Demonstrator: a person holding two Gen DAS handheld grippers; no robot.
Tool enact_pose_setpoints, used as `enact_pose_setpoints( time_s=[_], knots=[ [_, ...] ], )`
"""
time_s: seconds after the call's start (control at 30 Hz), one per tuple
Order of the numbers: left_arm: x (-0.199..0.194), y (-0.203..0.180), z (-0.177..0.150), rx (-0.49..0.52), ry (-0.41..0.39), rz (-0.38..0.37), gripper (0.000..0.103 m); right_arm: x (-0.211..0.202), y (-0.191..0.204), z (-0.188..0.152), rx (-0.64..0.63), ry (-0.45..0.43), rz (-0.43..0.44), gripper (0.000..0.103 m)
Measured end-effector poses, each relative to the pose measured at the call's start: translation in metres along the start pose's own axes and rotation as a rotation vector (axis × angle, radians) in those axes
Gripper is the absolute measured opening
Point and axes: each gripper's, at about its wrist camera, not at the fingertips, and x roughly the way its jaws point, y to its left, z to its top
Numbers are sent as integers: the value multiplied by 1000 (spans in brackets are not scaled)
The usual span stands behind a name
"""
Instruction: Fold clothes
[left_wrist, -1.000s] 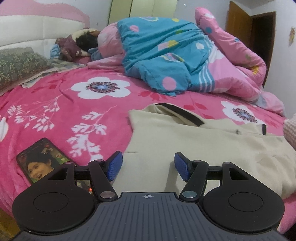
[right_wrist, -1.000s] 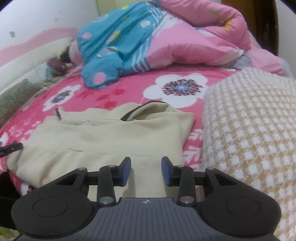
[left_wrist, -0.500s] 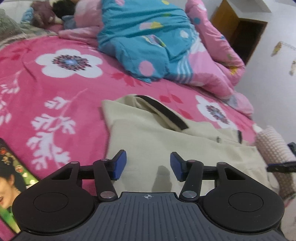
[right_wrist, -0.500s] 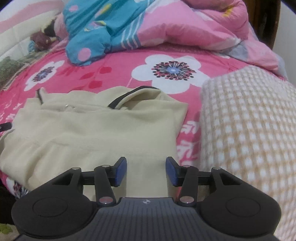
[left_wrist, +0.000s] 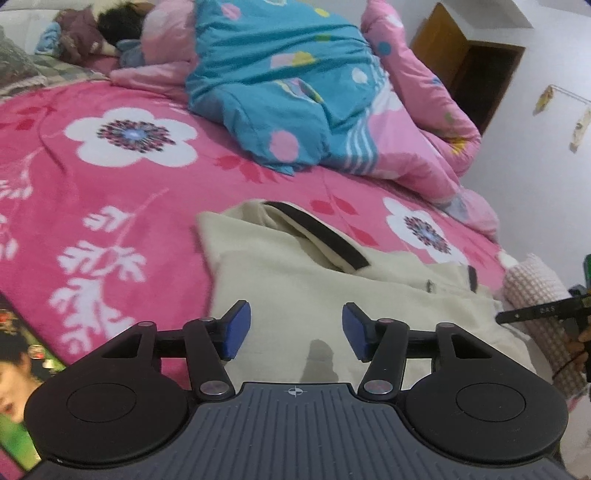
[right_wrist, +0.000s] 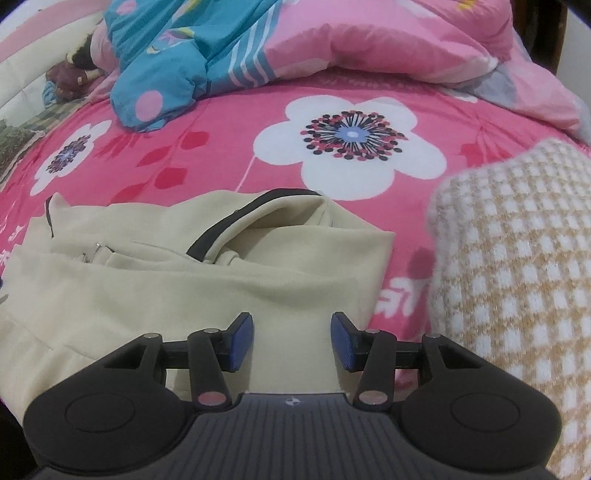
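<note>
A cream garment (left_wrist: 303, 280) with a black-trimmed opening lies flat on the pink floral bedspread (left_wrist: 110, 192). My left gripper (left_wrist: 295, 328) hovers open over its near left edge, nothing between the blue pads. In the right wrist view the same cream garment (right_wrist: 207, 273) spreads left of centre, and my right gripper (right_wrist: 291, 339) stands open above its near right part, holding nothing. The right gripper's tip (left_wrist: 535, 312) shows at the far right of the left wrist view.
A folded cream-and-tan checked knit (right_wrist: 517, 280) lies right of the garment. A blue and pink quilt (left_wrist: 303, 85) is heaped at the back, with a person (left_wrist: 118, 22) lying by it. A phone (left_wrist: 18, 369) with a lit screen rests at the left edge.
Both grippers have moved forward and lower over the garment. The left view swung right, so the phone slid to the left edge. The right jaws opened wider.
</note>
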Motion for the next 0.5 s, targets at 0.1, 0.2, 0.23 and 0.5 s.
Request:
enact_pose_setpoints(
  time_s=[0.1, 0.2, 0.23, 0.5],
  knots=[
    [-6, 5, -1, -8, -1, 34, 62, 2, 2, 1, 2, 0, -15, 52],
    [-6, 11, -3, -16, 16, 40, 67, -3, 7, -9, 42, -18, -62, 53],
    [-5, 13, -4, -20, 22, 33, 69, -5, 9, -12, 56, -24, -77, 53],
    [9, 28, 0, -79, 69, -77, 76, -17, 23, -33, 174, -61, -206, 60]
  ],
)
